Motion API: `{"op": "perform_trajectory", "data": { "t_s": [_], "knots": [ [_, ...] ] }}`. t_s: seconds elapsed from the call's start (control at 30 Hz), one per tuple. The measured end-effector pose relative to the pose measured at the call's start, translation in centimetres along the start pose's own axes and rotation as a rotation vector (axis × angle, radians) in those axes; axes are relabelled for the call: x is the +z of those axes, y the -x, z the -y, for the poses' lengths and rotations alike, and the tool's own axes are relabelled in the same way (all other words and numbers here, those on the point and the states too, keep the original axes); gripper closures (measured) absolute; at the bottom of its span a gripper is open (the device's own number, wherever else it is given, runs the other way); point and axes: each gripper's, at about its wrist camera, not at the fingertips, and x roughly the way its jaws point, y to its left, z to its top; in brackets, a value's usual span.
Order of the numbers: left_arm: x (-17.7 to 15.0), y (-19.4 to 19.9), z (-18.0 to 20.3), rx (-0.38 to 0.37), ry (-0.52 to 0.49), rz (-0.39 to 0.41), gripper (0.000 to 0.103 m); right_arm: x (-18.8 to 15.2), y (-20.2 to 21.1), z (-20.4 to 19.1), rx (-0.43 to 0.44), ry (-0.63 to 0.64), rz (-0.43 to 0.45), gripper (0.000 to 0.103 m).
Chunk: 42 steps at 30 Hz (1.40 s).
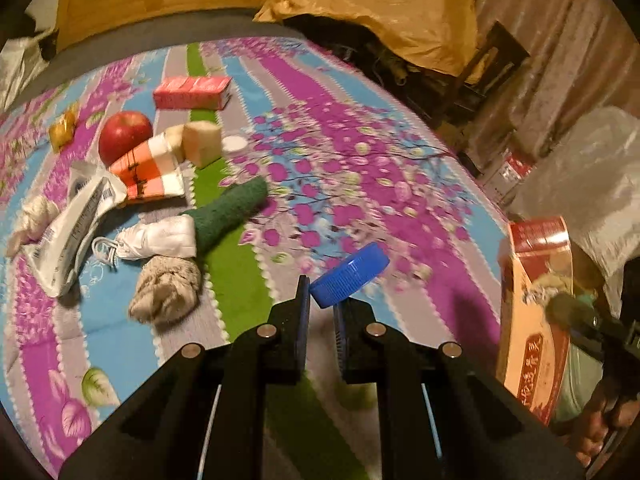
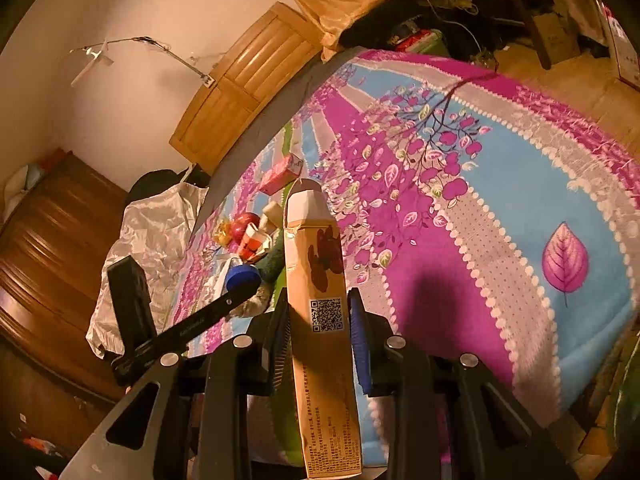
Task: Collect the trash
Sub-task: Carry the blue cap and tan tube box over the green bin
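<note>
My left gripper [image 1: 322,296] is shut on the rim of a blue plastic cap [image 1: 350,274], held tilted above the flowered bedspread [image 1: 360,168]. The right wrist view shows that same cap [image 2: 242,276] at the tip of the left gripper's fingers. My right gripper [image 2: 320,308] is shut on a tall tan cardboard box [image 2: 320,280] with a QR code, standing upright between the blue pads. In the left wrist view this box [image 1: 536,312] is at the right edge.
On the bed's left part lie a pink carton [image 1: 192,92], a red apple [image 1: 125,134], an orange-checked packet [image 1: 148,172], a beige block [image 1: 202,142], a green scouring pad [image 1: 228,212], a white cloth [image 1: 160,236], a grey rag [image 1: 166,292] and a crumpled wrapper [image 1: 76,220].
</note>
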Motion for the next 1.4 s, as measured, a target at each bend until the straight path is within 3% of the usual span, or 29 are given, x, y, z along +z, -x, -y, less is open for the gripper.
{"op": "perform_trajectory", "data": {
  "t_s": [0.1,0.3,0.5,0.67,0.83,0.97,1.17,1.4],
  "knots": [
    [0.2,1.6,2.5,0.016,-0.067,0.026,0.093,-0.3,2.8,-0.7,-0.016,0.021,0.032,0.074],
    [2.1,4.5,9.9,-0.080,-0.204,0.087,0.093,-0.3,12.2,-0.6,-0.109,0.023,0.166,0.074],
    [3.1,5.9,18.9,-0.191,-0.341,0.123,0.093,-0.1,24.2,1.0,-0.306,-0.014,0.321,0.074],
    [2.5,5.8,26.9,-0.298,-0.472,0.107,0.093,0.5,32.7,3.7,-0.544,-0.070,0.426,0.074],
    [0.8,3.9,35.1,-0.398,-0.613,0.030,0.093,0.2,36.4,6.5,-0.681,-0.112,0.429,0.074],
    [-1.2,2.0,40.0,-0.419,-0.707,0.006,0.092,-0.8,37.5,10.1,-0.753,-0.173,0.401,0.074],
    [-4.7,-0.4,43.3,-0.410,-0.785,-0.048,0.092,-2.9,36.3,14.3,-0.821,-0.214,0.335,0.074],
    [-7.1,-1.3,44.9,-0.379,-0.839,-0.063,0.093,-5.0,35.4,17.1,-0.819,-0.250,0.306,0.074]
  ]
}}
